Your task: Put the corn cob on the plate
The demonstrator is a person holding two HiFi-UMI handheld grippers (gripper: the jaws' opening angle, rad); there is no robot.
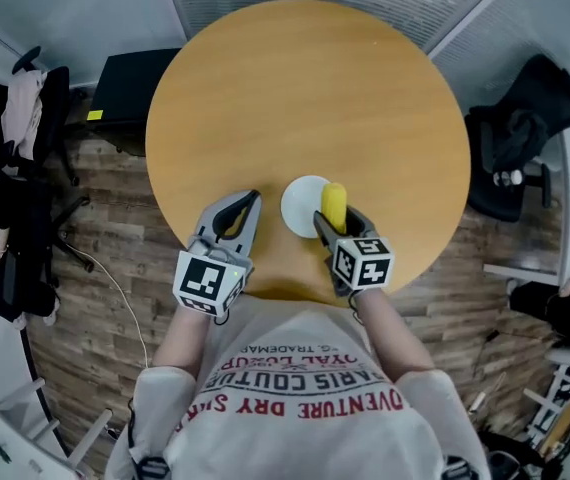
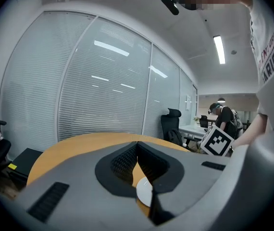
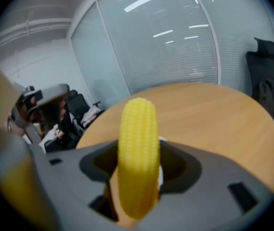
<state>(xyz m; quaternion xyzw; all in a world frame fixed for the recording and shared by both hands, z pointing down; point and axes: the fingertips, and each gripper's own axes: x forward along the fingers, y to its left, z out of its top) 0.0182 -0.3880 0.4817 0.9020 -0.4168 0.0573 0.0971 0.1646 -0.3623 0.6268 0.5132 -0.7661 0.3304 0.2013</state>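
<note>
A yellow corn cob is held in my right gripper, whose jaws are shut on it. The cob hangs over the right edge of a small white plate on the round wooden table. In the right gripper view only slivers of the plate show behind the cob. My left gripper rests to the left of the plate, jaws shut with nothing between them. Below its jaws, the plate shows as a white patch.
Black office chairs stand on the floor at the left and right of the table. A black box sits by the table's far-left edge. A person stands at desks in the background.
</note>
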